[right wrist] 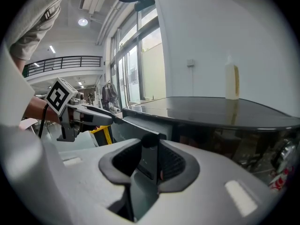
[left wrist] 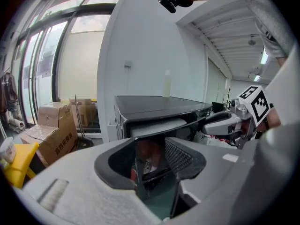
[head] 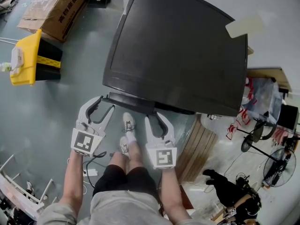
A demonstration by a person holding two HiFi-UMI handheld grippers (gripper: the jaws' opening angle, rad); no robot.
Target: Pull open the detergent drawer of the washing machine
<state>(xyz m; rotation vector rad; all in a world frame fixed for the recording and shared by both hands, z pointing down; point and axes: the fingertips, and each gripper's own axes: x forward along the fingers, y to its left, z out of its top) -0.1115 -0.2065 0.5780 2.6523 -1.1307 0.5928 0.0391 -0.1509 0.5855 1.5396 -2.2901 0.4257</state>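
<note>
I look down on the dark washing machine [head: 178, 50], whose detergent drawer front [head: 131, 103] juts out from its near edge. My left gripper [head: 104, 104] straddles the left end of the drawer front. In the left gripper view the glossy panel [left wrist: 147, 165] runs slantwise between the pads of that gripper [left wrist: 150, 161], and both pads seem to touch it. My right gripper [head: 157, 117] is at the right end. In the right gripper view its jaws [right wrist: 149, 161] are shut on the dark panel edge [right wrist: 150, 149].
A pale bottle [head: 243, 26] stands on the machine's far corner. A yellow floor sign [head: 28, 57] and a cardboard box [head: 56, 8] sit to the left. Wooden slats [head: 201, 144] and a fan [head: 276, 165] are on the right. The person's feet [head: 127, 125] stand below the drawer.
</note>
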